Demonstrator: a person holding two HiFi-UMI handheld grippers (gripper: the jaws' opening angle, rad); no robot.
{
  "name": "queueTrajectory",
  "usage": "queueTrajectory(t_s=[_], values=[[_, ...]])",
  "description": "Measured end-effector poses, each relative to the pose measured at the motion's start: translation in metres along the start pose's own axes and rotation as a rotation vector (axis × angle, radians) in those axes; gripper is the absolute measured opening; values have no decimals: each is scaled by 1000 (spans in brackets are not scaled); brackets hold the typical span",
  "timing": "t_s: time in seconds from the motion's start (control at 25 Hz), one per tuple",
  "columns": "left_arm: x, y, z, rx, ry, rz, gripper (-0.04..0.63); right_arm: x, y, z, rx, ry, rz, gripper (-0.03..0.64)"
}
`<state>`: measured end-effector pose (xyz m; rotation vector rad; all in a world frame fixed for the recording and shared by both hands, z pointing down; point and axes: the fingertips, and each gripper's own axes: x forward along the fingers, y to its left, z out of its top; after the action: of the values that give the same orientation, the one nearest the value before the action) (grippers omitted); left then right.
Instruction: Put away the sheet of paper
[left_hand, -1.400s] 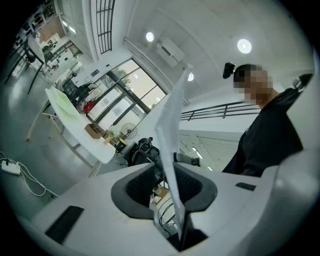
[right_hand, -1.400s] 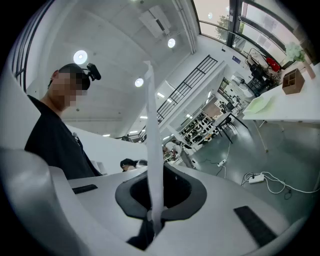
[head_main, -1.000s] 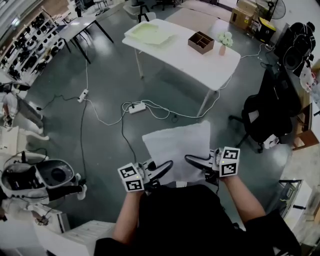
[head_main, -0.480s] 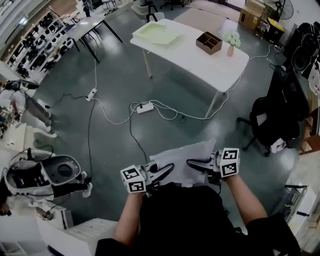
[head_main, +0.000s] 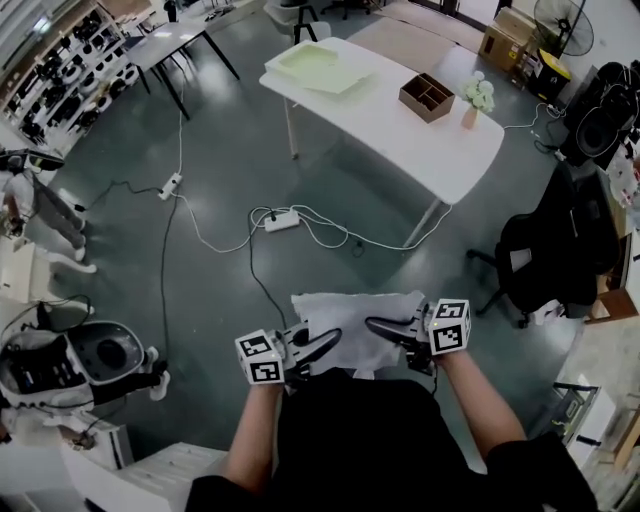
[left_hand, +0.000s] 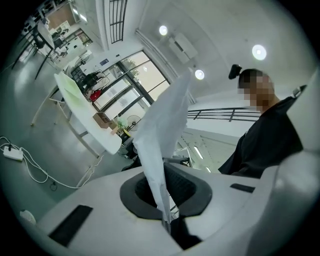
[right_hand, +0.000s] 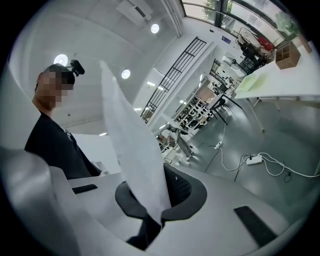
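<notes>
A white sheet of paper (head_main: 352, 322) hangs in front of the person's body, above the floor, and looks crumpled. My left gripper (head_main: 322, 342) is shut on its near left edge, and my right gripper (head_main: 378, 325) is shut on its near right edge. In the left gripper view the paper (left_hand: 162, 135) rises edge-on from between the closed jaws. The paper (right_hand: 132, 147) stands the same way in the right gripper view, pinched at its bottom corner. The white table (head_main: 400, 125) stands farther ahead.
On the table lie a pale green tray (head_main: 320, 66), a brown wooden box (head_main: 427, 96) and a small vase of flowers (head_main: 476, 100). Cables and a power strip (head_main: 278, 219) cross the floor. A black office chair (head_main: 545, 255) is at right; a robot base (head_main: 85, 358) at left.
The sheet now shows shorter and more crumpled between the grippers. The view has shifted, and the table sits a little farther right. Both grippers keep their hold.
</notes>
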<state>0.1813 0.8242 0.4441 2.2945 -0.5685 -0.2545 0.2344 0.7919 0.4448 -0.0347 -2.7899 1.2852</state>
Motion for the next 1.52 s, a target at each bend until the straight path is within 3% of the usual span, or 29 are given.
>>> queueTrajectory(t_s=[0.48, 1.0, 1.24, 1.52], values=[[-37, 143, 116, -79, 2, -14, 5, 111, -109, 104, 59, 24, -81, -2], [-98, 255, 247, -57, -26, 6, 4, 237, -178, 215, 35, 43, -91, 0], [-118, 286, 266, -58, -48, 5, 4, 265, -192, 228, 27, 50, -117, -2], [-119, 296, 261, -84, 4, 2, 3, 267, -200, 221, 58, 36, -139, -2]])
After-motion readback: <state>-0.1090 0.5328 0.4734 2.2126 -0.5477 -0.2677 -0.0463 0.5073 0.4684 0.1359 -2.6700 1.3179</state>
